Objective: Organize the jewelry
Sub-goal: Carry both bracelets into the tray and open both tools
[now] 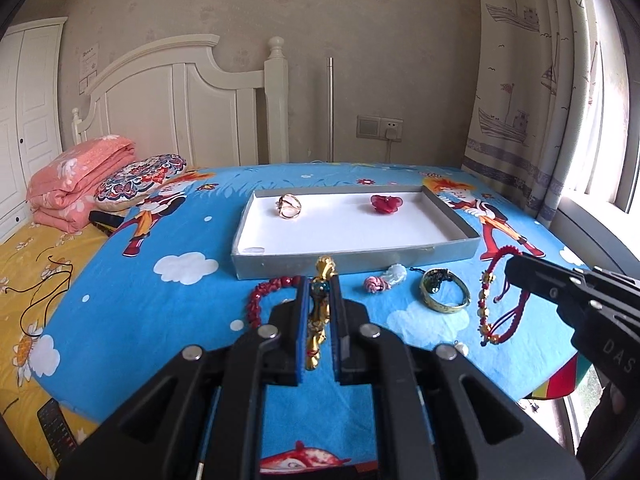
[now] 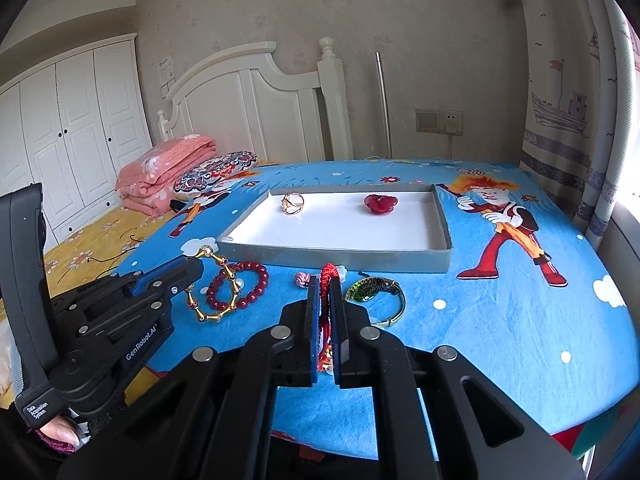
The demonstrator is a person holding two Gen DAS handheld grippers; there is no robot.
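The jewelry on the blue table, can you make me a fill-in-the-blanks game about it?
1. The left gripper is shut on the ____ chain.
2. The right gripper is shut on the ____ cord bracelet.
3. Inside the tray lie a gold ring and a red ____.
4. The dark red bead bracelet lies ____ the tray.

Missing words: gold; red; flower; outside

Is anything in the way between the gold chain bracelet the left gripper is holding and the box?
Nothing visible blocks it. The left gripper is shut on the gold chain bracelet, and the grey box sits just beyond it. Only the box's low front wall lies between, so the bracelet must be lifted over. The red bead bracelet lies off to the side.
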